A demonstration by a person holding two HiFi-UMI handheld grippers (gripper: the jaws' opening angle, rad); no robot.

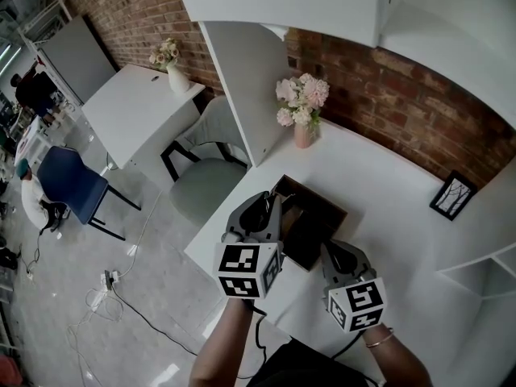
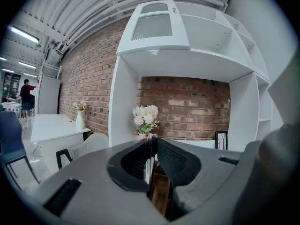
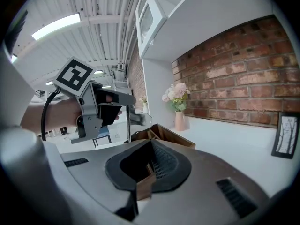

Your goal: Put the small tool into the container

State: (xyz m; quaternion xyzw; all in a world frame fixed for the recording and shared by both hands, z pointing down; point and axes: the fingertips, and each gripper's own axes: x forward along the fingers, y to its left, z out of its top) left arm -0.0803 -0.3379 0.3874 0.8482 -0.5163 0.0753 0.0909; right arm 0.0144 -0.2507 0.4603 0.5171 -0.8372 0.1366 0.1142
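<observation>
A dark wooden container [image 1: 321,214] sits open on the white desk [image 1: 395,240]. My left gripper [image 1: 277,210] hovers over its left end, shut on a thin metal tool [image 2: 148,165] that stands upright between the jaws. In the right gripper view the tool [image 3: 129,125] hangs as a slim rod from the left gripper [image 3: 136,118] above the container [image 3: 164,134]. My right gripper [image 1: 326,252] is at the container's near edge, and in its own view the right gripper [image 3: 151,165] is shut on a brown wooden wall piece [image 3: 145,184].
A vase of pink flowers [image 1: 302,107] stands behind the container by the white shelf upright [image 1: 242,79]. A small framed picture [image 1: 451,196] leans at the far right. A grey chair [image 1: 205,180] sits left of the desk edge. Cables [image 1: 113,293] lie on the floor.
</observation>
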